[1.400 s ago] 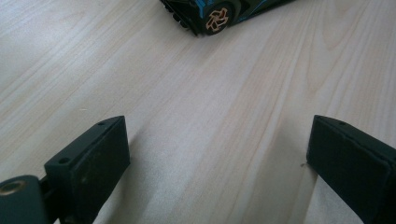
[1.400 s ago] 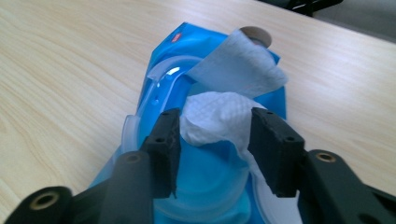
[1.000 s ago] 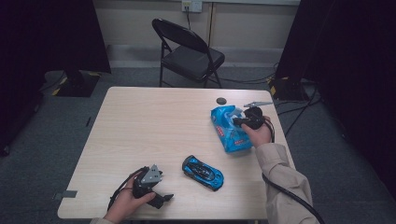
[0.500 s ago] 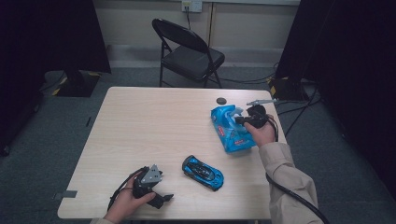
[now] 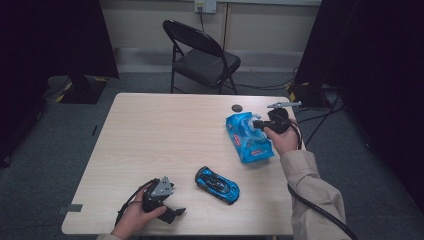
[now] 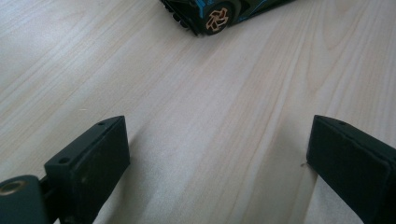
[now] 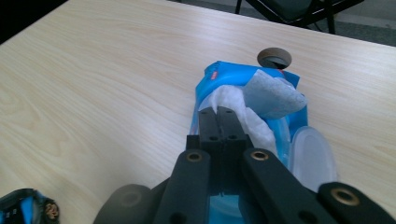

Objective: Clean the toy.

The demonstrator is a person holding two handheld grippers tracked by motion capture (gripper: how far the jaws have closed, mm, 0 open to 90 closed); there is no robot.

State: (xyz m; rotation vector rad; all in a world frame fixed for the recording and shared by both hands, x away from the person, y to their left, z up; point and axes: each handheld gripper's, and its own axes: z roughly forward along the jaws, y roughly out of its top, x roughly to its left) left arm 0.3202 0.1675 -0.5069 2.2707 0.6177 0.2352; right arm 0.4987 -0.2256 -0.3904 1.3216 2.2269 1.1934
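Right gripper view first: my right gripper (image 7: 218, 112) has its jaws pressed together on the white wipe (image 7: 233, 109) at the mouth of the blue wipes pack (image 5: 248, 138), lid flipped open, near the table's right edge. I'd judge the pull barely begun (most of the sheet sits inside). My left gripper (image 5: 172, 213) rests, jaws wide apart, near the toy car (image 5: 217, 184), presumably awaiting cleaning.
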